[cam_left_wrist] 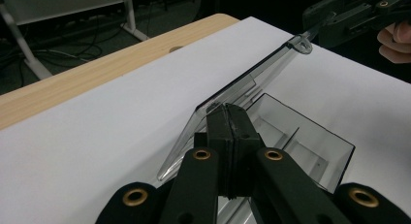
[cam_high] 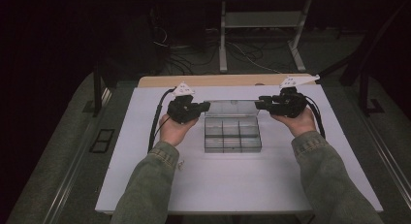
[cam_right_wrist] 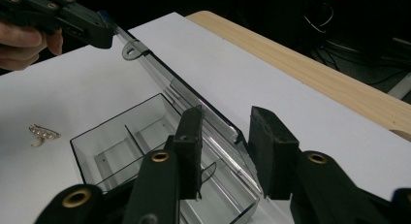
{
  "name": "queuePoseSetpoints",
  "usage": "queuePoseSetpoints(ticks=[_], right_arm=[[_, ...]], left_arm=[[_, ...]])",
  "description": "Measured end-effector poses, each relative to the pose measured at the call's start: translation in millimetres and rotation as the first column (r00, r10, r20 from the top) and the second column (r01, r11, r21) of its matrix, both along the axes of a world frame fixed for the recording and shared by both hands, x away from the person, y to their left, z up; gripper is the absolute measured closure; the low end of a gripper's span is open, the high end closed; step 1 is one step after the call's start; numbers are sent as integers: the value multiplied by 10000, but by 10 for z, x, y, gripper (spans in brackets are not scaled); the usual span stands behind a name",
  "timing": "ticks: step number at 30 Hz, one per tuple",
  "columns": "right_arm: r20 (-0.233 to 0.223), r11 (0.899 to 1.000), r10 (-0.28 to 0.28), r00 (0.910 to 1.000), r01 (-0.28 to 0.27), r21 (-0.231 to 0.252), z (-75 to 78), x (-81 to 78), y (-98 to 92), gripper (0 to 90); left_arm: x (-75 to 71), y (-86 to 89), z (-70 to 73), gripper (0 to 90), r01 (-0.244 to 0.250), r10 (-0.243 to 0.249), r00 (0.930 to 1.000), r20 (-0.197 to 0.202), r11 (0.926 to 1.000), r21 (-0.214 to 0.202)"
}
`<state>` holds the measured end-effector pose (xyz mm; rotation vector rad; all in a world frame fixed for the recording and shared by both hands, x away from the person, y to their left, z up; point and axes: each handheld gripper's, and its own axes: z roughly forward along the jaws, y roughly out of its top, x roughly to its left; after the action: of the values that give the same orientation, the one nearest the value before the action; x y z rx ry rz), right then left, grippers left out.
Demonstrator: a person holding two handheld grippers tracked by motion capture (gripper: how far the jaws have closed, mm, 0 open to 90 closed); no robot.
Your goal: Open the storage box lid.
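Two claws were over the white tabletop (cam_high: 145,185), one in each of the person's hands. Between them sat one clear plastic box (cam_high: 232,135) with its one clear lid (cam_high: 231,107) standing up at the back. I counted six little rooms inside the box, in two rows of three.

The left claw (cam_left_wrist: 228,110) was clenched tight on the near end of the lid's top edge, its two black jaws pressed together with the thin plastic pinched between them. The box lay just below and beside that claw.

The right claw (cam_right_wrist: 225,136) was at the other end of the lid. The lid's edge ran into the gap between its two jaws, but there was space on both sides, so the pads were not yet pressing on it.

A small hanging tab (cam_right_wrist: 133,50) stuck out from the lid's edge near the left claw. One tiny bunch of pale beads (cam_right_wrist: 42,135) lay on the tabletop, off to the side of the box, well apart from both claws.
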<state>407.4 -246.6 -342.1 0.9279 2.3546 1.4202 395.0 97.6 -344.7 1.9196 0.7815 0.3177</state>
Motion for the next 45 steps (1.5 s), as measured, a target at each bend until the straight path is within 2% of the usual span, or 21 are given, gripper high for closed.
queuePoseSetpoints(ticks=[6,15,19,21,24,30,35,45], right_arm=[[245,9994,-110,9996,118,-313,5,27,28,687],[229,9996,-137,9996,143,-236,9,101,16,704],[180,9996,-158,9997,162,-232,16,131,16,708],[177,9996,-163,9997,167,-242,19,147,13,710],[89,9997,-108,9999,110,-225,25,164,11,713],[9,9999,-27,10000,27,-154,23,196,-8,718],[-23,9999,-3,10000,3,-126,26,221,-10,723],[-118,9995,-96,9999,99,300,-16,281,-52,730]], left_arm=[[35,17,-22,878,-61,61,9999,-142,10000,-50],[37,155,-41,833,-218,221,9992,-329,9997,101],[97,245,-43,810,-487,474,9977,-492,9985,-259],[133,255,-39,778,-540,524,9971,-554,9981,-288],[189,230,-28,757,-585,560,9967,-580,9974,-429],[310,113,-45,656,-247,215,9982,-558,9980,-589],[391,36,-80,652,-59,17,9981,-614,9977,-678],[427,38,-109,667,-194,150,9985,-522,9962,-850]])
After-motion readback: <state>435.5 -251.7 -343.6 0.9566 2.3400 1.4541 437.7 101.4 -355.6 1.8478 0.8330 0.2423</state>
